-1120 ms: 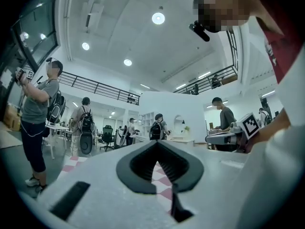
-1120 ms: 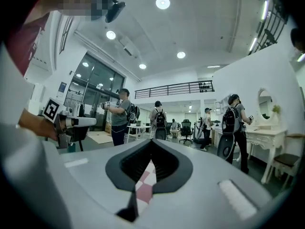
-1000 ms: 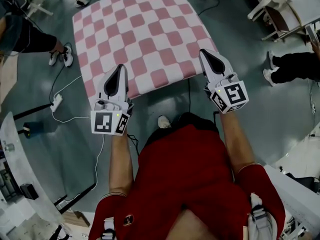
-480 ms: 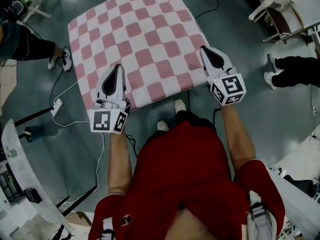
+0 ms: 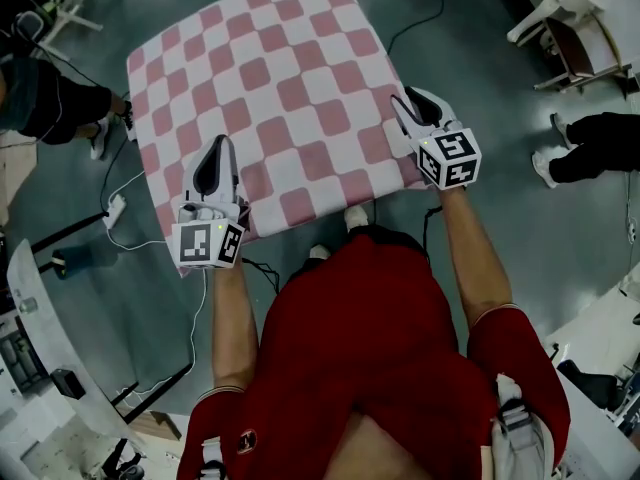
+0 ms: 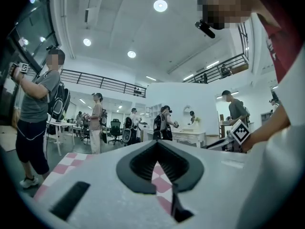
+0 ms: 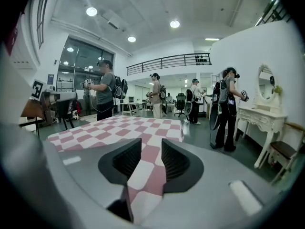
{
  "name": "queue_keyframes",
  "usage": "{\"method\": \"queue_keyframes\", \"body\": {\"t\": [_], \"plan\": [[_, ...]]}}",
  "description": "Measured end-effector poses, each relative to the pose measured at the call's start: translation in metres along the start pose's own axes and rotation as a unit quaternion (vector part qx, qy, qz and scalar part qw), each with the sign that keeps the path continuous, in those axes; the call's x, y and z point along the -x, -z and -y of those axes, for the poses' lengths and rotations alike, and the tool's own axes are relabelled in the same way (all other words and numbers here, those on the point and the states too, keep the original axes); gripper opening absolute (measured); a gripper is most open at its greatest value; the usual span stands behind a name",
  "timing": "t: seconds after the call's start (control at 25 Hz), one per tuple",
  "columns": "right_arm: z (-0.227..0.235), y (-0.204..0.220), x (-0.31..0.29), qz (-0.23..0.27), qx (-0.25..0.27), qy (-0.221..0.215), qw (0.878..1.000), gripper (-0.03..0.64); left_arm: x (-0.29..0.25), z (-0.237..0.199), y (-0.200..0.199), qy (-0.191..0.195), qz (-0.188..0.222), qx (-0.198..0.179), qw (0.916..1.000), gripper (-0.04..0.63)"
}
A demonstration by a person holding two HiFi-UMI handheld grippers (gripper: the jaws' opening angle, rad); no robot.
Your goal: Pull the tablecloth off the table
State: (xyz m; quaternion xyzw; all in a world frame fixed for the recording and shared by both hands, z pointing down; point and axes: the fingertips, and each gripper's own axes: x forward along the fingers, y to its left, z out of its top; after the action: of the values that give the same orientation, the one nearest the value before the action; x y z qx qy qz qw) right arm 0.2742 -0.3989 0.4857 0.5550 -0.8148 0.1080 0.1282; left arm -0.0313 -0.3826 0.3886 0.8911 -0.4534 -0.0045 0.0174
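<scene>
The pink-and-white checked tablecloth point(image 5: 290, 98) lies spread flat over the table, its near edge by my body. My left gripper point(image 5: 219, 148) is at the cloth's near left part. In the left gripper view that gripper point(image 6: 157, 150) is shut, with a fold of the tablecloth point(image 6: 163, 184) pinched between its pads. My right gripper point(image 5: 407, 99) is at the near right corner. The right gripper point(image 7: 145, 147) is opening: its jaws stand apart, and the tablecloth point(image 7: 119, 128) runs loose through the gap.
A white power strip point(image 5: 112, 206) with cables lies on the floor to the left. A person's legs point(image 5: 60, 98) are at the left and another person's shoes point(image 5: 590, 143) at the right. A white chair point(image 5: 560, 28) stands at the top right. My feet point(image 5: 355, 215) are at the cloth's near edge.
The cloth has come toward me and its near edge now lies further down the head view, behind the jaws. Both grippers stay on its near edge.
</scene>
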Motion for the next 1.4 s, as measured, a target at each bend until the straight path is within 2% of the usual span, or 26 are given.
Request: {"method": "queue_keyframes", "body": {"t": [0.24,0.44,0.68,0.84,1.0,1.2,1.32,1.4], "plan": [[0.045,0.041,-0.038,-0.056,-0.037,-0.027,0.997,0.174,-0.020,-0.003,0.006,-0.025,-0.023,-0.008,0.9994,0.005],[0.067,0.077,-0.062,-0.099,-0.073,-0.061,0.990,0.209,-0.035,0.000,0.014,-0.044,-0.044,-0.014,0.9980,0.005],[0.080,0.102,-0.079,-0.120,-0.132,-0.095,0.979,0.227,-0.052,0.009,0.022,-0.053,-0.061,-0.017,0.9966,0.005],[0.081,0.109,-0.085,-0.133,-0.176,-0.125,0.967,0.224,-0.061,0.013,0.023,-0.056,-0.067,-0.022,0.9959,0.005],[0.077,0.118,-0.089,-0.154,-0.190,-0.139,0.959,0.218,-0.063,0.012,0.027,-0.059,-0.069,-0.022,0.9956,0.005],[0.077,0.118,-0.090,-0.170,-0.198,-0.120,0.958,0.196,-0.062,0.007,0.028,-0.064,-0.070,-0.021,0.9953,0.005],[0.078,0.116,-0.089,-0.181,-0.179,-0.083,0.963,0.183,-0.061,0.004,0.029,-0.068,-0.068,-0.019,0.9952,0.005],[0.080,0.113,-0.087,-0.185,-0.153,-0.050,0.969,0.143,-0.059,0.003,0.031,-0.071,-0.068,-0.017,0.9950,0.005]]}}
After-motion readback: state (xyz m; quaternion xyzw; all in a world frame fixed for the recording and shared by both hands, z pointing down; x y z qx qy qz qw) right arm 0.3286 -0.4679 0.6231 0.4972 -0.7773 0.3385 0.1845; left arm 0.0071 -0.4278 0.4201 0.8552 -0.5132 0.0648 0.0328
